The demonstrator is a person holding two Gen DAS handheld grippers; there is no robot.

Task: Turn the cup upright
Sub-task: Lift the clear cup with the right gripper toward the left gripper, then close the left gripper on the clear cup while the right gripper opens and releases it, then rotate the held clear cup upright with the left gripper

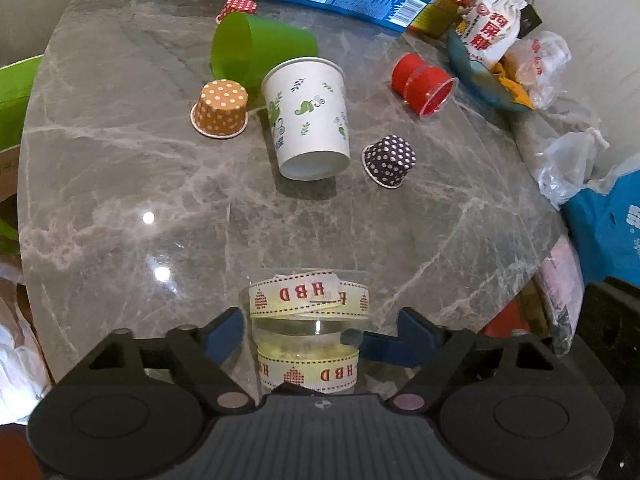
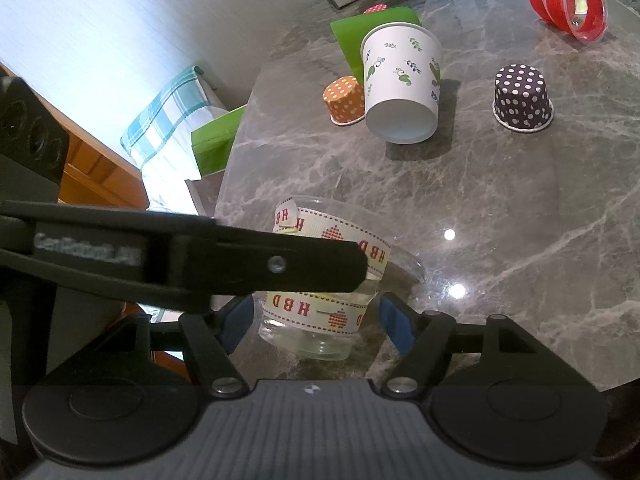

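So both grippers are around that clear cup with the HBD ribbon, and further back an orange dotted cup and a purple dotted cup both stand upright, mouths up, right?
Not quite: the orange dotted cup and purple dotted cup both sit upside down, rims on the table, as both wrist views show. The rest holds: the left gripper and right gripper both bracket the clear HBD-ribbon cup.

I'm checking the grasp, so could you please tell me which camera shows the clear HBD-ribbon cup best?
The left wrist view: the clear cup sits centred and unobstructed between the left gripper fingers. In the right wrist view, a black gripper finger crosses the cup's middle, hiding part of its ribbon.
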